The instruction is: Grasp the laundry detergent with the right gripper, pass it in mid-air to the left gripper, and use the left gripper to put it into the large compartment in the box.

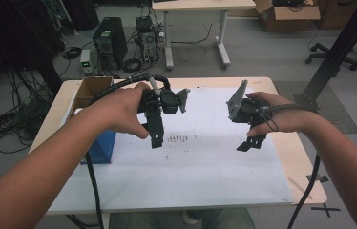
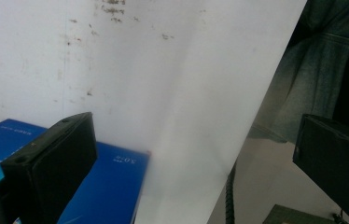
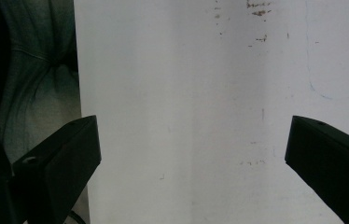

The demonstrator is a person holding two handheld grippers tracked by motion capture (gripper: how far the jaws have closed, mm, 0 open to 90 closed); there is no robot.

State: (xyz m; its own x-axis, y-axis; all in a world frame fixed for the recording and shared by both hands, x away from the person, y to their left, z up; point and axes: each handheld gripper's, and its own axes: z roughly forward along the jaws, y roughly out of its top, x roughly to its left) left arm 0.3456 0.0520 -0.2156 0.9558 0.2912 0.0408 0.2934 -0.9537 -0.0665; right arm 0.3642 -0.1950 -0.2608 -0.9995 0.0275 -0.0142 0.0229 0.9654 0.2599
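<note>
Both hands hold their grippers in the air above a white sheet (image 1: pixel 191 167) that covers the table. My left gripper (image 1: pixel 156 137) points down at the sheet's left half; in the left gripper view the left gripper (image 2: pixel 193 154) has its jaws wide apart with nothing between them. My right gripper (image 1: pixel 251 143) hangs over the sheet's right half. In the right gripper view the right gripper (image 3: pixel 193 149) is likewise open and empty, with the marked white sheet (image 3: pixel 186 93) below it.
A blue box (image 1: pixel 98 148) lies at the sheet's left edge, just left of the left gripper, and the blue box (image 2: pixel 107 186) sits under that gripper's left jaw. An open cardboard box (image 1: pixel 90 90) stands at the back left corner. Dark smudges (image 1: pixel 176 139) mark the sheet's middle.
</note>
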